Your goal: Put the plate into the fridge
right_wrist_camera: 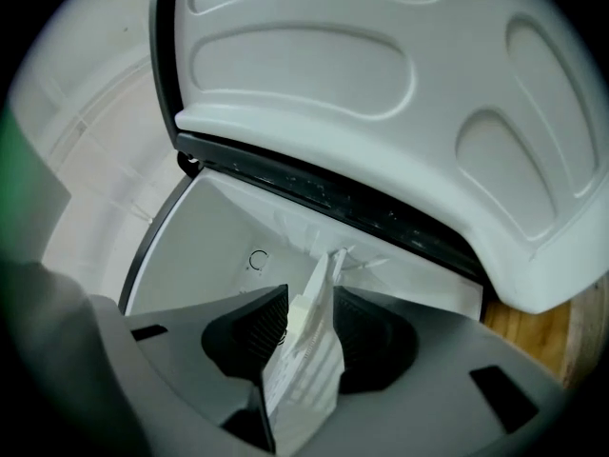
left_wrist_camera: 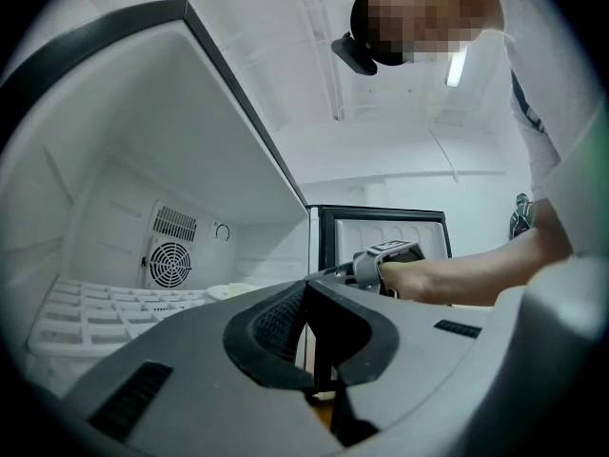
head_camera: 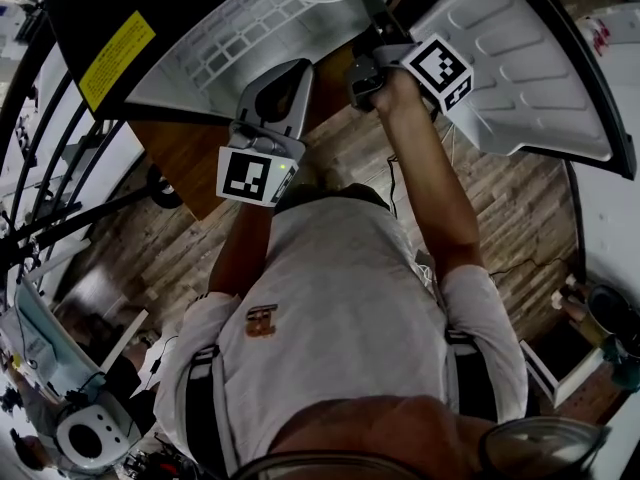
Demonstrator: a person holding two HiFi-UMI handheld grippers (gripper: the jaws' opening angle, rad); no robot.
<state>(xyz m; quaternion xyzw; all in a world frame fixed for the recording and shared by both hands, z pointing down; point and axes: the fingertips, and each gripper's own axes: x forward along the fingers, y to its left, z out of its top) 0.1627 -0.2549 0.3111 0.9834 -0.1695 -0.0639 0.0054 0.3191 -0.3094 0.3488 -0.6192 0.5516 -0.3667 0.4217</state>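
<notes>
Fingers (right_wrist_camera: 255, 333) of right gripper (right_wrist_camera: 309, 310) clamp the rack (right_wrist_camera: 303, 379) at its near edge, which runs edge-on between the pads. Left gripper (left_wrist_camera: 306, 301) fingers (left_wrist_camera: 276, 324) are pressed together with nothing in them, at the fridge (left_wrist_camera: 124, 160) mouth. Plate (left_wrist_camera: 231, 291) sits flat on that rack, ahead of both grippers, deep toward the back wall. Plate looks placed. Likely left: release rack, shut door (right_wrist_camera: 381, 84). Door lies right of the right fingers, so right hand is nearer.
</notes>
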